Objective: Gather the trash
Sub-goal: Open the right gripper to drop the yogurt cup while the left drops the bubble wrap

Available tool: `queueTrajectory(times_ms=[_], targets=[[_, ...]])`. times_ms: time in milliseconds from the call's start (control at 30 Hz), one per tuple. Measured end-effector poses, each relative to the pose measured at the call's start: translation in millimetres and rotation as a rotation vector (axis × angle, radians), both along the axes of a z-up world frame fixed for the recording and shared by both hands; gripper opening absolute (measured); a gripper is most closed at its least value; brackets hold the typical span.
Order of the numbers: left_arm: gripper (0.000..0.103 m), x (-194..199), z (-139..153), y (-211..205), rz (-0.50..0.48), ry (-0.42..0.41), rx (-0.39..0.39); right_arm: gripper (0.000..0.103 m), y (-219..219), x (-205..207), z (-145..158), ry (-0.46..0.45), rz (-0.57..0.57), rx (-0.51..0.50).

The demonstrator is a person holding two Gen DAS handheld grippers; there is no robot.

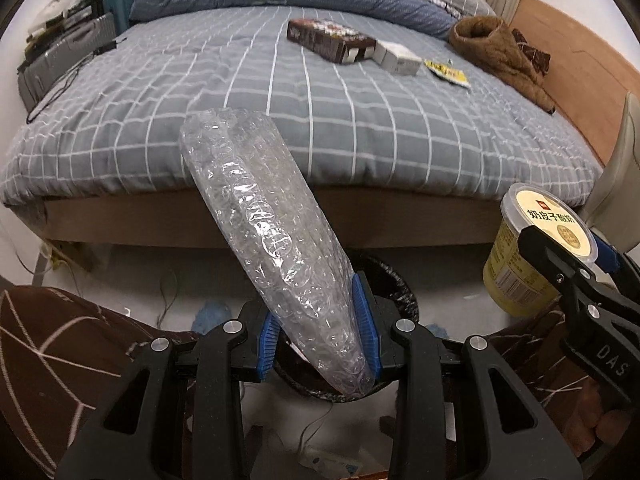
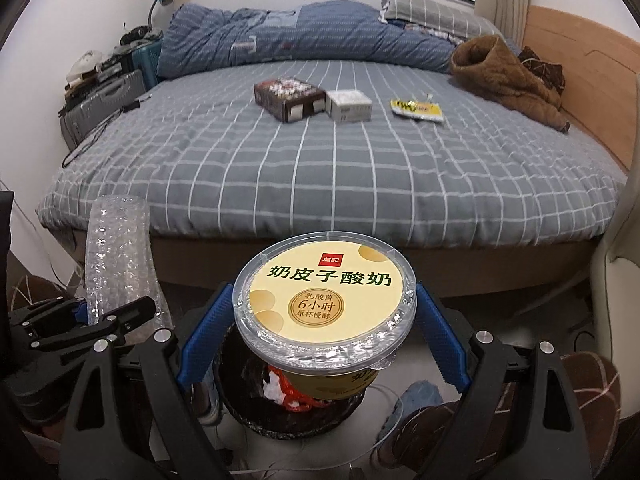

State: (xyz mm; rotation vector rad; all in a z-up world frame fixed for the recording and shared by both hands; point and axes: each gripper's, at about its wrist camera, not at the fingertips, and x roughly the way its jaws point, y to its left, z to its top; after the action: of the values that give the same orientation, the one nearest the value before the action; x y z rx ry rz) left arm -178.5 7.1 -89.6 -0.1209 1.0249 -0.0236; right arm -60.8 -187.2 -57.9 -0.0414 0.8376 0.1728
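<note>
My left gripper (image 1: 320, 332) is shut on a roll of clear bubble wrap (image 1: 264, 232) that sticks up and away, held over a black trash bin (image 1: 400, 292) on the floor. My right gripper (image 2: 320, 344) is shut on a yellow yogurt cup (image 2: 324, 300) with a clear lid, held directly above the same bin (image 2: 240, 408), which holds red and white trash. The yogurt cup also shows in the left wrist view (image 1: 536, 248), and the bubble wrap in the right wrist view (image 2: 120, 256). On the bed lie a brown box (image 2: 288, 98), a white box (image 2: 348, 106) and a yellow wrapper (image 2: 418, 109).
The bed with a grey checked sheet (image 2: 320, 176) stands just beyond the bin. A blue duvet (image 2: 280, 36) and a brown garment (image 2: 508, 72) lie at its far side. Suitcases (image 2: 104, 96) stand at the left. The person's brown-trousered knees (image 1: 60, 352) flank the bin.
</note>
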Motion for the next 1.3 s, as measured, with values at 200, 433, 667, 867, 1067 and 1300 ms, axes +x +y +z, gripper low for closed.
queueTrajectory(times_ms=[200,433,667,867,1067,1300], targets=[[0.034,5.9,-33.3,7.1,0.013,0.063,-0.007,0.085,7.0,4.5,-26.7,0.044,0.019,-0.005],[0.034,21.7,-62.7,8.4,0.008,0.098,0.003,0.085,17.5,19.9,-60.0,0.102,0.034,-0.007],[0.034,42.8,-89.5,6.4,-0.001,0.138,0.009,0.085,18.3,36.6,-91.4,0.171,0.033,-0.014],[0.034,55.9,-109.3,5.7,-0.009,0.17,0.007,0.085,18.7,49.6,-114.9,0.221,0.036,-0.012],[0.033,56.2,-123.0,17.0,-0.002,0.195,0.009,0.085,28.4,62.6,-132.7,0.274,0.06,-0.015],[0.033,51.1,-127.4,39.8,0.044,0.21,-0.009,0.085,46.3,68.8,-141.2,0.306,0.091,0.001]])
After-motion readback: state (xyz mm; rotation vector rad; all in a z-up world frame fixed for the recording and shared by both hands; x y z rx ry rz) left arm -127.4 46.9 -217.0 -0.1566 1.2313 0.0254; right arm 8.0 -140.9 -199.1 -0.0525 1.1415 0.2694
